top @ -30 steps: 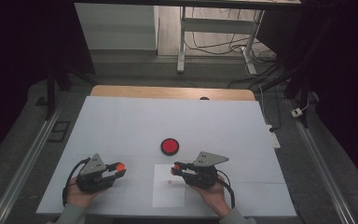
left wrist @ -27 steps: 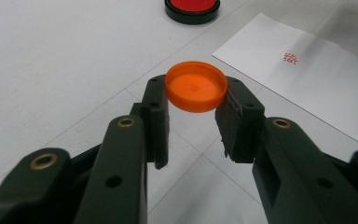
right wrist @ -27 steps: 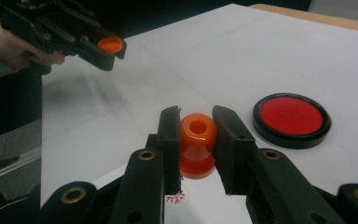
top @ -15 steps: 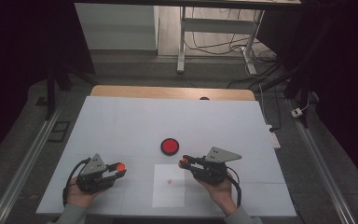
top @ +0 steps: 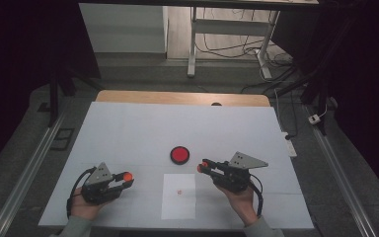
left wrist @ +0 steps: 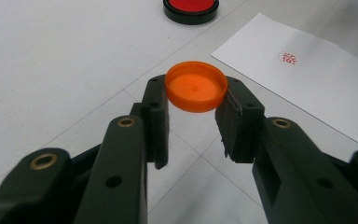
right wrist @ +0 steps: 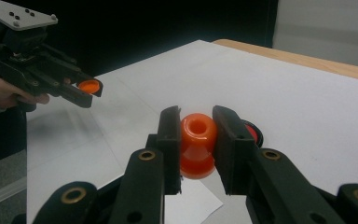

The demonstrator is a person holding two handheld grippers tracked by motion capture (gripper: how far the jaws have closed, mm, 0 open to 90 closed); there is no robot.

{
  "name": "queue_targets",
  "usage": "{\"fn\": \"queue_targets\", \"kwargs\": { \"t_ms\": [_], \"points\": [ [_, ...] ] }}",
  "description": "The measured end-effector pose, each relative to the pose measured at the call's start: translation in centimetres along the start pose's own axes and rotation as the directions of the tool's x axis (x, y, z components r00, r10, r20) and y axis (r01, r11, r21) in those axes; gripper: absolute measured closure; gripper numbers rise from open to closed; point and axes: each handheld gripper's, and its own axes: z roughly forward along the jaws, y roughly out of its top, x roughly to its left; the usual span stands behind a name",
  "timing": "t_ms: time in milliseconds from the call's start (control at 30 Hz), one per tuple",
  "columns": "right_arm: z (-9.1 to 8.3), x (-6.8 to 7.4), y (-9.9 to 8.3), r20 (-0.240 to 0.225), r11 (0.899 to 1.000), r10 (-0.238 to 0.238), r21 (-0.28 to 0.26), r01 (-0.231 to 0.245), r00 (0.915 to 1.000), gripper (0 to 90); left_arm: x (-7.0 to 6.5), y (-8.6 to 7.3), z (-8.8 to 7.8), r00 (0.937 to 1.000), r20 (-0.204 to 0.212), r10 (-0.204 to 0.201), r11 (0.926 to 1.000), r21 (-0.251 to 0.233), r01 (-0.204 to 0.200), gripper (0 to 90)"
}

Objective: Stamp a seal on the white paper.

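A white desk (top: 128,128) spreads across the high view, with a strip of wooden edge at its far side. A white sheet of paper (top: 178,196) lies flat on the near middle of the desk, between the person's two hands, and carries a small red stamped mark (top: 179,192) near its centre. Beyond the sheet's far edge, a little apart from it, sits a round red ink pad in a black rim (top: 179,154).

The right gripper (top: 203,167) is held above the desk to the right of the sheet, its tips pointing left toward the ink pad. Its jaws are pinched on an orange stamp (right wrist: 197,144), a stubby piece with a rounded head and a flared foot, which stands upright between the pads in the right gripper view, clear of the desk surface.

The left gripper (top: 126,178) is held low at the near left of the desk, pointing right toward the sheet. Its jaws are clamped on a round orange cap (left wrist: 196,87), gripped by its opposite edges at the very tips, lying level with its flat face up. In the left gripper view the cap hangs above the desk, with the sheet to its right and the ink pad ahead.
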Motion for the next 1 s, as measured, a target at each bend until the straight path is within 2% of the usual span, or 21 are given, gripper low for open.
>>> {"fn": "queue_targets", "kwargs": {
  "t_ms": [267, 1000],
  "points": [
    [-0.24, -0.13, 0.12, 0.003, 1.000, 0.003, -0.008, -0.003, 1.0000, 72.8, 0.04, 0.02, 0.00, 1.0000, 0.000, 0.000, 1.0000, -0.001, 0.000, 65.4],
    [0.16, 0.29, 0.04, -0.017, 1.000, -0.020, 0.015, 0.020, 0.9997, 72.8, -0.13, 0.30, 0.09, 1.0000, 0.001, 0.004, 1.0000, -0.006, -0.004, 65.4]
  ]
}}
